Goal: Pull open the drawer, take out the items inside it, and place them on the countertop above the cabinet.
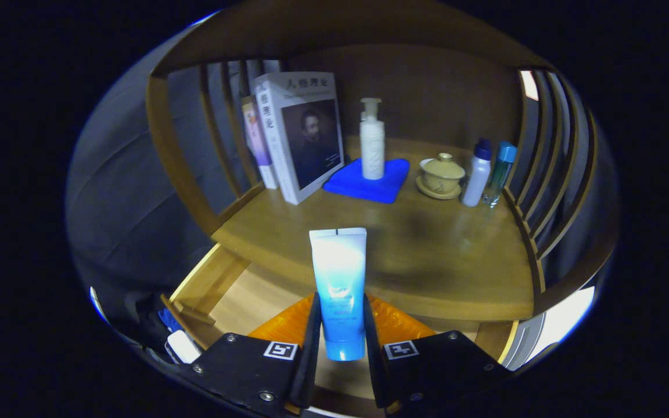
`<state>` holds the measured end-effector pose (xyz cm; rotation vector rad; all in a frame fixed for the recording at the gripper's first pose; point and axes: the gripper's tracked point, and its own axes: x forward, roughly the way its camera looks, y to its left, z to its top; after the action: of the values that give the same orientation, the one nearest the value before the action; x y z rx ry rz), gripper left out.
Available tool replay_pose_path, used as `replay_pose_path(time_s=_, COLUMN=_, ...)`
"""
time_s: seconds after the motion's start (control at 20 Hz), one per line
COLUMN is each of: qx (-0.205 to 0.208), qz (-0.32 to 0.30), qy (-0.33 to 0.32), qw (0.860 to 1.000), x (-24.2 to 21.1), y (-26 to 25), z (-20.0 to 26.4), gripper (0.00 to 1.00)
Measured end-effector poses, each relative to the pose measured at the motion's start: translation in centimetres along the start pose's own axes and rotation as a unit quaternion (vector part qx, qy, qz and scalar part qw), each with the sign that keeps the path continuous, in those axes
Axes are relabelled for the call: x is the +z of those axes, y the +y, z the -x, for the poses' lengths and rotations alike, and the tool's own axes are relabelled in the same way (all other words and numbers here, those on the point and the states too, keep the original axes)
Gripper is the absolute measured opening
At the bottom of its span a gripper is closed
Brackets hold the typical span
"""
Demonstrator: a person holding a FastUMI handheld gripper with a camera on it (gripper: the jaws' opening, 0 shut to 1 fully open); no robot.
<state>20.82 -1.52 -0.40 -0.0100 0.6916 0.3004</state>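
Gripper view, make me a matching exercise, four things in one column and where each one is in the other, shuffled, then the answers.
Things:
1. blue and white squeeze tube
2. white pump bottle
3. beige lidded ceramic cup
4. white hardcover book with a portrait

Places:
A. standing on the blue folded cloth
B. leaning upright at the wooden countertop's slatted side, beside thinner books
C. clamped between the fingers of the gripper, above the open drawer
D. on a saucer, next to two small capped bottles

Pairs: 1-C, 2-A, 3-D, 4-B
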Motion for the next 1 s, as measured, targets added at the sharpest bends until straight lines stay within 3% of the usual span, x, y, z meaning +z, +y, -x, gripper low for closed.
replay_pose_path(time_s=0.3, qx=-0.086, qz=-0.034, qy=-0.049, qw=0.995, x=2.0, y=-3.8, z=-3.9, gripper=0.41)
replay_pose_path(time_s=0.5, qx=-0.117, qz=-0.066, qy=-0.073, qw=0.988, x=1.6, y=-4.7, z=-5.4, gripper=0.5)
replay_pose_path(time_s=0.65, qx=-0.134, qz=-0.06, qy=-0.11, qw=0.983, x=2.6, y=-5.0, z=-4.4, gripper=0.91)
replay_pose_path(time_s=0.7, qx=-0.137, qz=-0.051, qy=-0.127, qw=0.981, x=3.3, y=-4.7, z=-3.6, gripper=0.95)
replay_pose_path(time_s=1.0, qx=-0.149, qz=0.005, qy=-0.243, qw=0.958, x=5.4, y=-1.0, z=2.8, gripper=0.95)
